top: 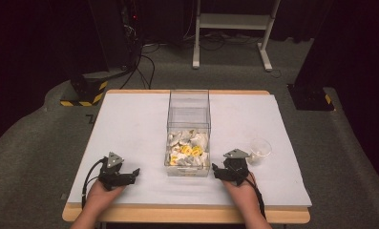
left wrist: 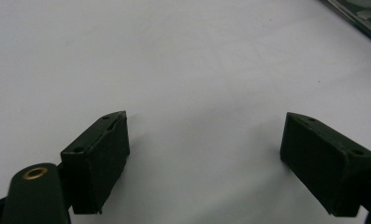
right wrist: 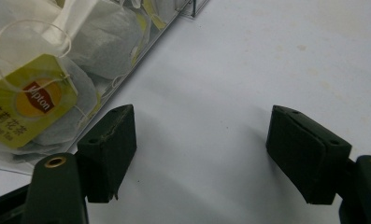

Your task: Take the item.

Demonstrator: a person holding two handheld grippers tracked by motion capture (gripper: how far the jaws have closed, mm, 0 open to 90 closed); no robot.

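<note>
Reaching into the clear box for a tea bag calls for lifting the right gripper over the near wall with its empty jaws wide, while the left gripper rests open-jawed on the desk.

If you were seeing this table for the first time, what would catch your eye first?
Most striking is the clear box at the table's middle, its near end heaped with tea bags bearing yellow tags. A small clear cup stands to its right. The left tool and right tool rest near the front edge, both open and empty.

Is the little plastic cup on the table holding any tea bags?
No, the clear cup stands empty, and the tea bags lie in the clear box.
</note>
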